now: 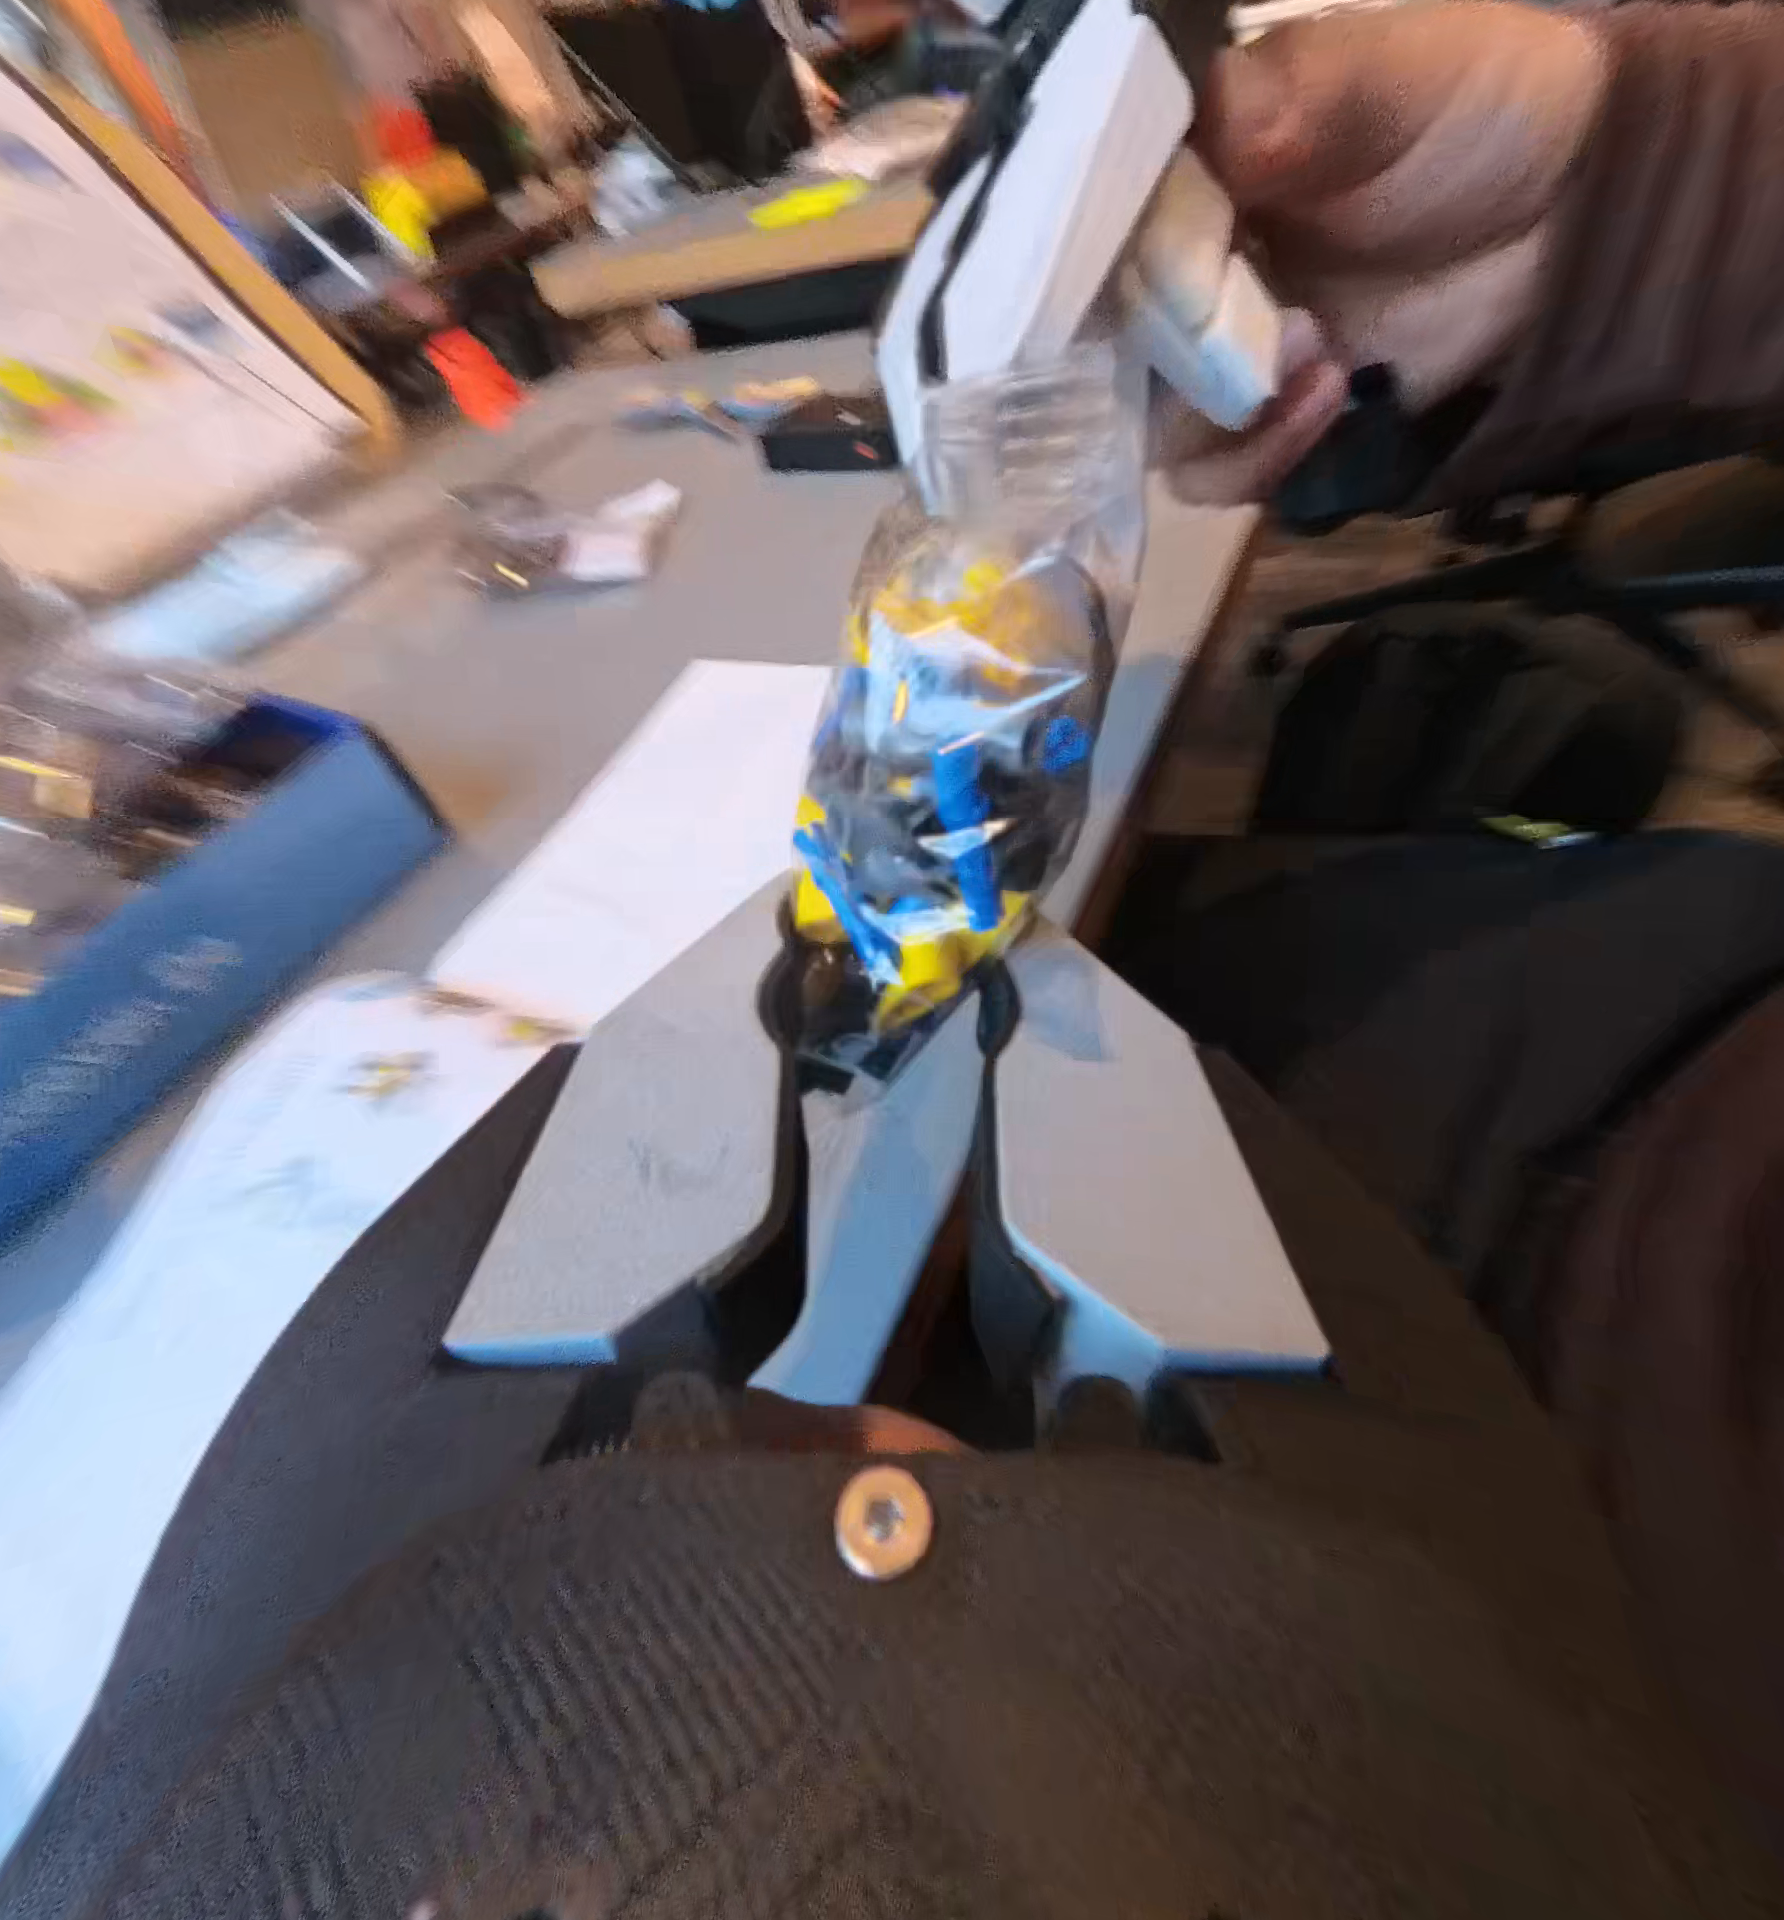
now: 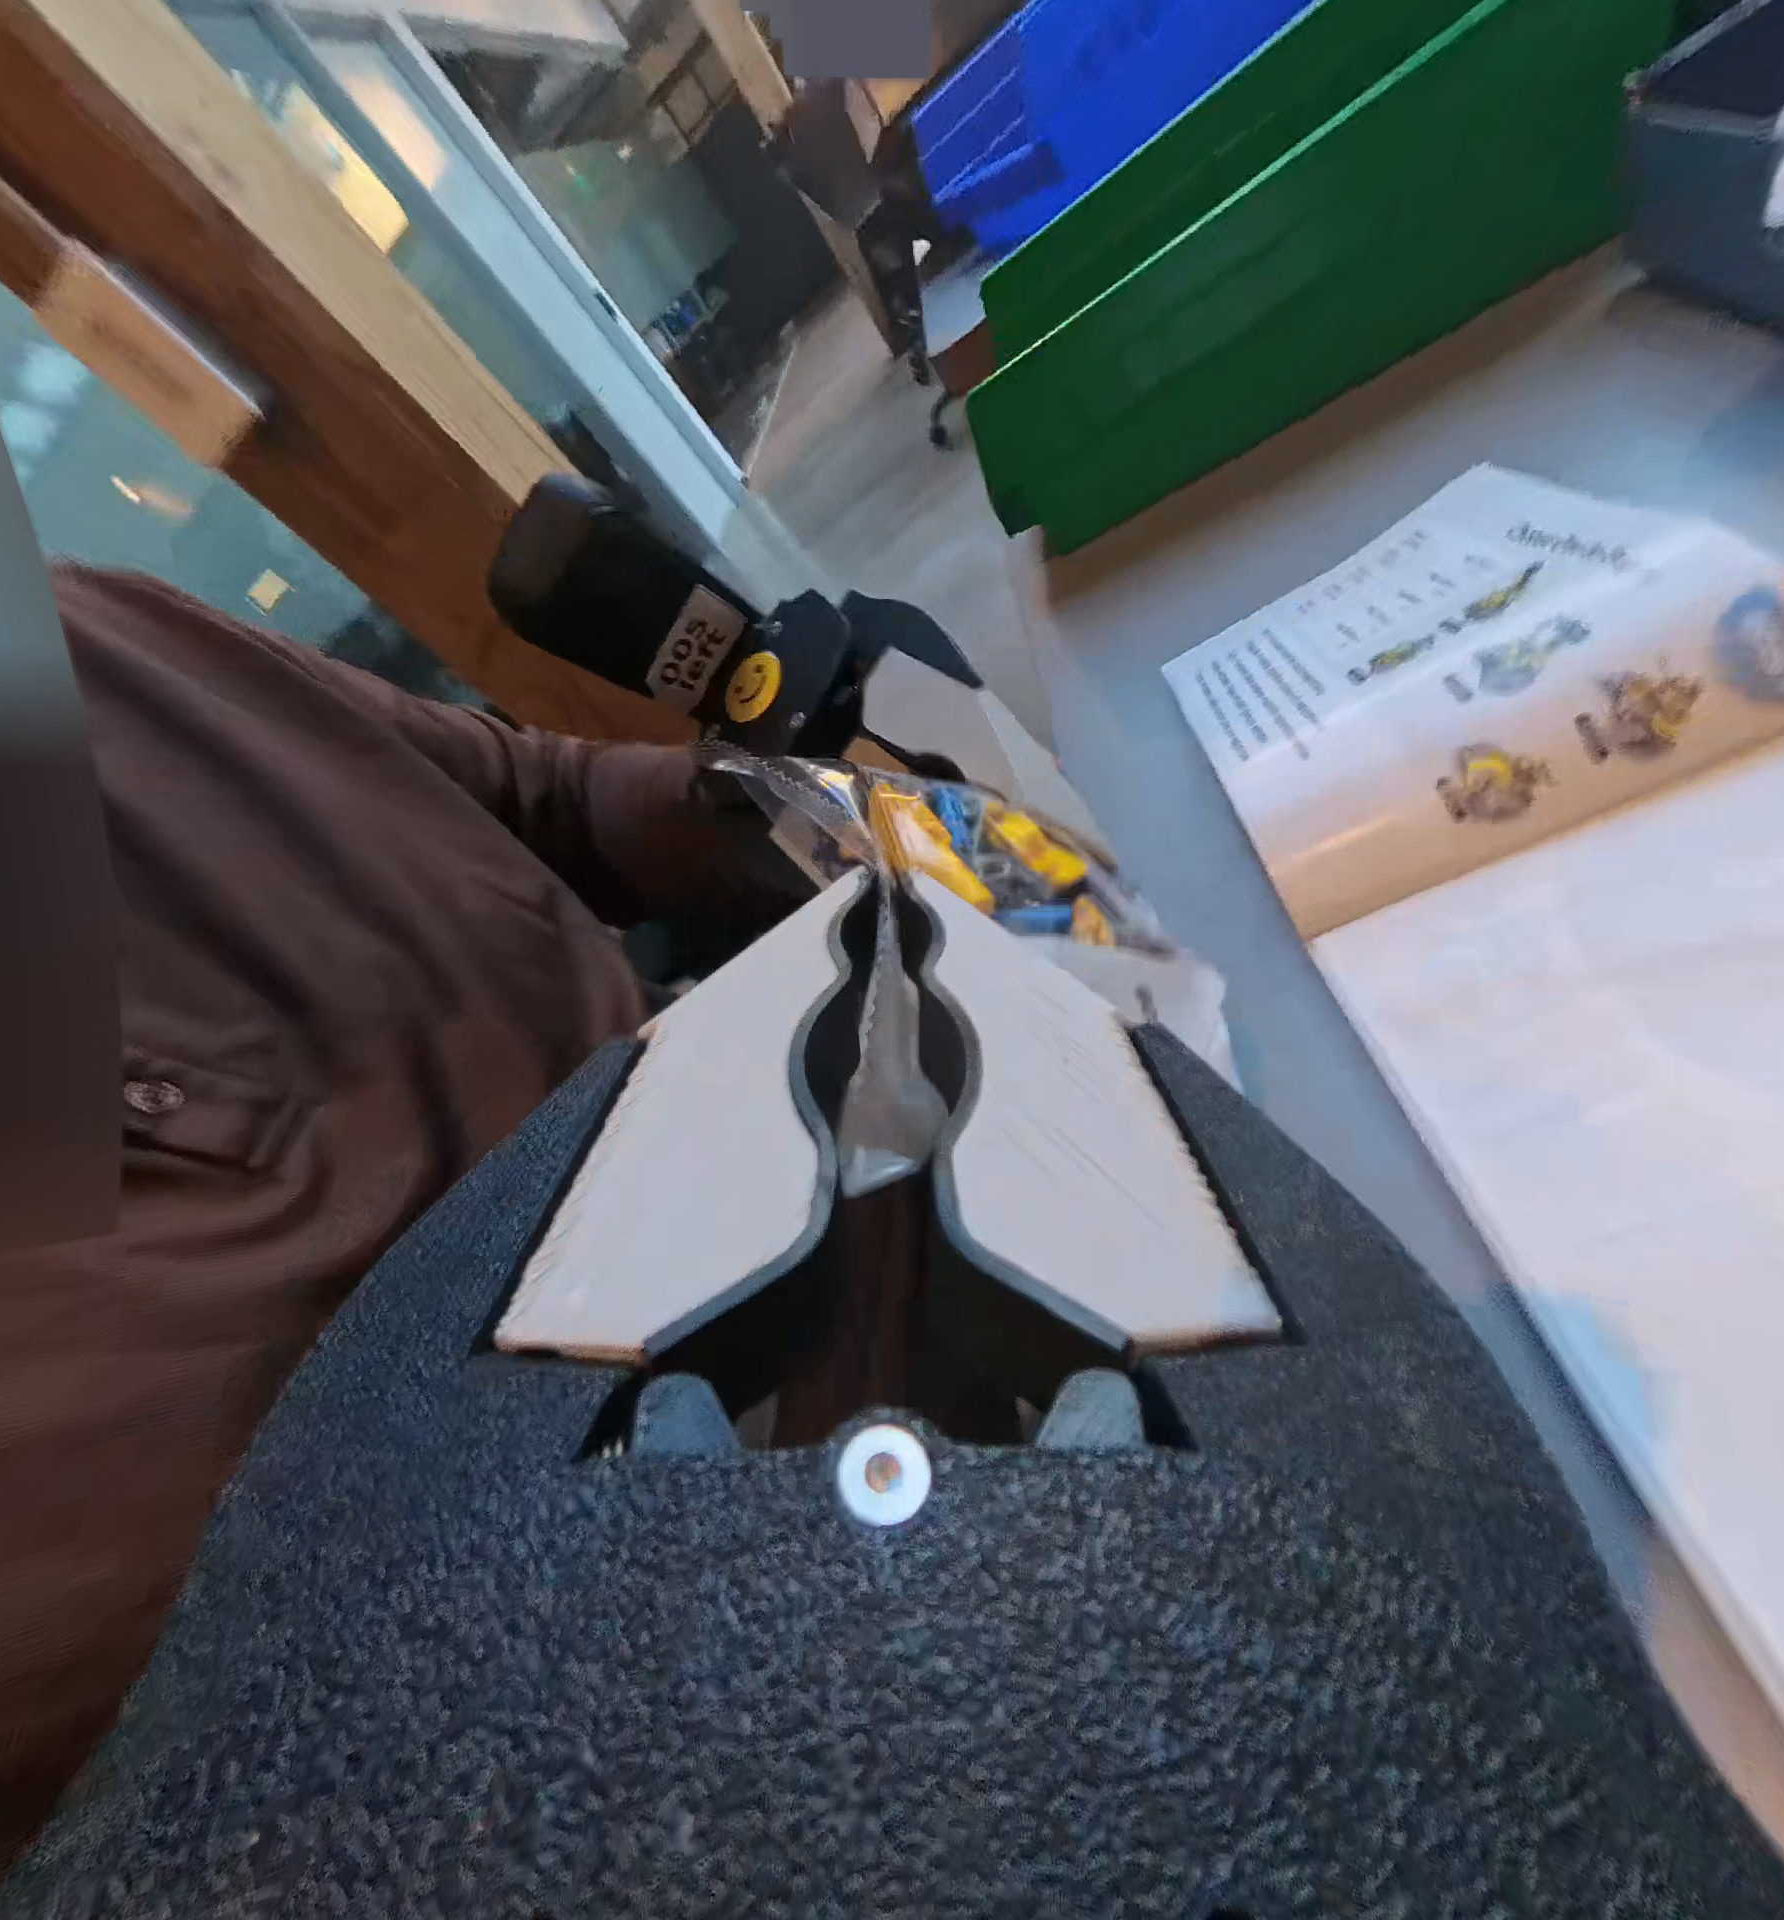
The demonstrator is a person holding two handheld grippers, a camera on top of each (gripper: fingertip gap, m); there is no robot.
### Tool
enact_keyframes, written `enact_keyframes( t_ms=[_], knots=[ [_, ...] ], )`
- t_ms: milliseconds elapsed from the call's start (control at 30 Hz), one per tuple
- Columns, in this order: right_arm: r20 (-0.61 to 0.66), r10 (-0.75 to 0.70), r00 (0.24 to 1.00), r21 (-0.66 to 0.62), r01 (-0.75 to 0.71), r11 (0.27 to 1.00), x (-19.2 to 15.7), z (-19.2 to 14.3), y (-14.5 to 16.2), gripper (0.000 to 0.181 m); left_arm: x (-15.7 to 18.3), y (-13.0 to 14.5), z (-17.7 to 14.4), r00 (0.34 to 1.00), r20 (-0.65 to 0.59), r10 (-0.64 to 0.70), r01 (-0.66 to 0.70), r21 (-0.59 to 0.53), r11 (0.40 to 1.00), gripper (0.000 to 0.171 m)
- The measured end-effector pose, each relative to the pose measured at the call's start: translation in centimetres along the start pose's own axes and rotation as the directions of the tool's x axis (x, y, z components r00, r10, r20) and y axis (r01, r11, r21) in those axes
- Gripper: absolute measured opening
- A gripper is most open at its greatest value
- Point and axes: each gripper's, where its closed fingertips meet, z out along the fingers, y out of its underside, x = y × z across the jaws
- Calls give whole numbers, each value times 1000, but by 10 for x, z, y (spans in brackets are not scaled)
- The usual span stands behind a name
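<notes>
1. Between my left claw's (image 1: 893, 997) fingertips I am pinching the bottom end of a clear plastic bag (image 1: 955, 769) full of yellow, blue and black small parts; the jaws are closed down almost fully onto the bag.
2. Straight ahead of it, my right claw (image 1: 981, 416) is gripping the bag's empty top end, so the bag is hanging stretched between the two, off the table (image 1: 555, 675).
3. In the right wrist view, my right claw (image 2: 880, 883) is clamping the bag's (image 2: 981, 842) flat serrated edge, jaws nearly touching, with film trailing back between the fingers.
4. Just beyond it, the left claw (image 2: 867, 665) is sitting at the bag's far side, brown sleeve (image 2: 348, 779) behind it.
5. Right of my right claw an open instruction booklet (image 2: 1490, 665) is lying on the table (image 2: 1231, 935); green bins (image 2: 1283, 312) further off.
6. Judgement: both views are blurring, so I am keeping both pinches on film only, not on the parts, and holding the bag over the table in case the plastic is giving way.
</notes>
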Motion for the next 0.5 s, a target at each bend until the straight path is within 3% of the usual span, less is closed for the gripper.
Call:
enact_keyframes(
  t_ms=[33,67,133,167,200,333,500],
  knots=[
    [-27,-69,997,-13,69,998,-2,0,1,4,-11,-3,-4,986,105,128,-130,14,991,24],
    [-42,-129,991,-29,128,991,-6,-2,2,7,-23,-8,-11,924,233,304,-311,-6,950,21],
    [-42,-186,982,-45,184,982,-13,-10,4,26,-38,-17,-26,662,427,616,-629,-132,766,19],
    [-53,-180,982,-36,179,983,-11,-15,4,40,-38,-21,-30,544,466,698,-716,-175,675,19],
    [-73,-160,984,-12,160,987,-7,-22,1,48,-36,-22,-32,469,482,740,-768,-192,611,19],
    [-89,25,996,119,-14,993,17,-37,-7,61,-24,-30,-34,324,525,787,-864,-174,472,19],
    [59,212,976,73,-216,974,15,-14,12,62,-14,-48,-40,256,610,750,-901,-131,414,18]
  ],
)
